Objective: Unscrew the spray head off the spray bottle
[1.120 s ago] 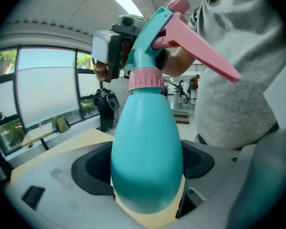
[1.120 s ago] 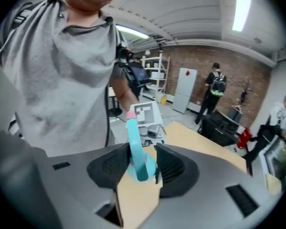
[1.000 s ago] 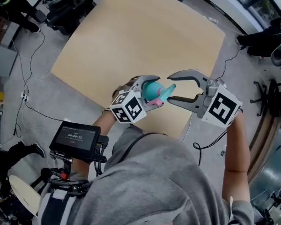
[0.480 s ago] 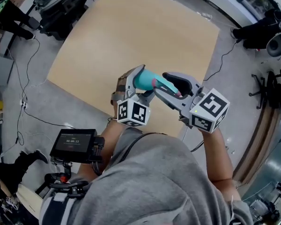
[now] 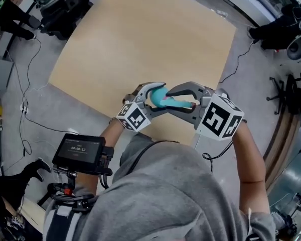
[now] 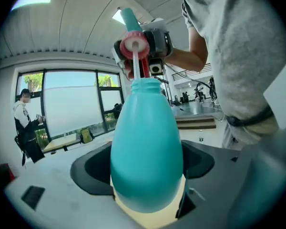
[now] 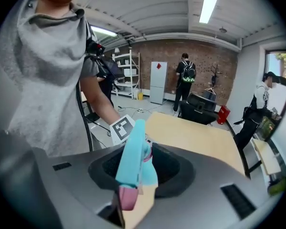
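Note:
My left gripper (image 6: pixel 145 168) is shut on the belly of the teal spray bottle (image 6: pixel 145 147), neck pointing away. The bottle's threaded neck stands bare. A white dip tube (image 6: pixel 136 66) runs from it up to the pink collar of the spray head (image 6: pixel 132 44), which sits off the neck. In the head view the bottle (image 5: pixel 156 94) lies level between the two grippers, above the table's near edge. My right gripper (image 7: pixel 140 173) has just been closing, and its jaws hold the teal spray head (image 7: pixel 135 151) between them.
The square wooden table (image 5: pixel 140 39) spreads out beyond the grippers. A small screen unit (image 5: pixel 80 149) hangs at the person's left hip. Cables and chairs ring the table on the floor. Other people (image 7: pixel 186 75) stand at the brick wall and the windows.
Both grippers rose with the bottle, then came back down toward the table's near edge. The right jaws, wide around the spray head a second ago, have narrowed onto it.

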A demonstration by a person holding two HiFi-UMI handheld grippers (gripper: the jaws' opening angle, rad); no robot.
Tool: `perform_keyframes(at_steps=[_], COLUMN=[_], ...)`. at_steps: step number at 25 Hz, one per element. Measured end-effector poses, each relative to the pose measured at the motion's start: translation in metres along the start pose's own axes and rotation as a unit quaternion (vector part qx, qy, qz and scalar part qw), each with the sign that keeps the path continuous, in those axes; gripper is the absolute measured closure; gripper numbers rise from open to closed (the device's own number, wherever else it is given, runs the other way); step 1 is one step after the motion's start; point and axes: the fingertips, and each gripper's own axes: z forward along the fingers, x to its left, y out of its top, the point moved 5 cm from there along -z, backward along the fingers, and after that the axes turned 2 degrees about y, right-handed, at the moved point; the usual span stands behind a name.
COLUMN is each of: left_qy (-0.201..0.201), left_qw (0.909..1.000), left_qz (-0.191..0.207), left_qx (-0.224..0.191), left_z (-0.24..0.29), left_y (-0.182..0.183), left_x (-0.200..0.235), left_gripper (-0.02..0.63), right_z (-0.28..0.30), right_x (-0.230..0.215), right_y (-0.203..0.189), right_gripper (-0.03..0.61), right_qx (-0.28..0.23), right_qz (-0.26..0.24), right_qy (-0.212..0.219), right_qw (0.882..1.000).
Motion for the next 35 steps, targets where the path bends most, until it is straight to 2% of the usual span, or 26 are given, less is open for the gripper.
perform_keyframes(at_steps=[4,9,13,15,18,22,25,28,31,35], left_qy=[0.028,0.083,0.103,0.102,0.103,0.092,0.068,0.06,0.055,0.033], left_qw=[0.9979,0.989,0.9831,0.9811,0.979,0.979,0.9784,0.9778,0.9771,0.978], left_qz=[-0.044,-0.083,-0.114,-0.128,-0.141,-0.154,-0.168,-0.171,-0.179,-0.179], left_qx=[0.038,0.09,0.1,0.103,0.105,0.098,0.099,0.105,0.102,0.102], left_z=[0.013,0.014,0.013,0.015,0.011,0.009,0.013,0.013,0.014,0.012], left_y=[-0.057,-0.12,-0.142,-0.149,-0.159,-0.162,-0.164,-0.177,-0.19,-0.187], left_x=[-0.008,-0.019,-0.03,-0.033,-0.034,-0.035,-0.039,-0.036,-0.033,-0.038], left_gripper=[0.218,0.218,0.218,0.218,0.218,0.218,0.218,0.216,0.215,0.19], right_z=[-0.013,-0.029,-0.028,-0.012,0.039,0.113,0.15,0.187,0.217,0.232], right_x=[-0.013,-0.029,-0.035,-0.038,-0.033,-0.01,0.009,0.016,0.021,0.031], right_y=[-0.001,-0.01,-0.041,-0.068,-0.121,-0.183,-0.21,-0.232,-0.252,-0.265], right_gripper=[0.443,0.443,0.443,0.443,0.443,0.443,0.443,0.442,0.442,0.41], right_qx=[-0.001,-0.013,0.0,0.02,0.063,0.111,0.159,0.195,0.217,0.238], right_qz=[0.032,0.064,0.108,0.114,0.098,0.039,-0.031,-0.087,-0.106,-0.102], right_qy=[-0.032,-0.123,-0.2,-0.22,-0.224,-0.234,-0.247,-0.241,-0.215,-0.179], right_qw=[0.999,0.99,0.974,0.969,0.968,0.965,0.955,0.947,0.946,0.949])
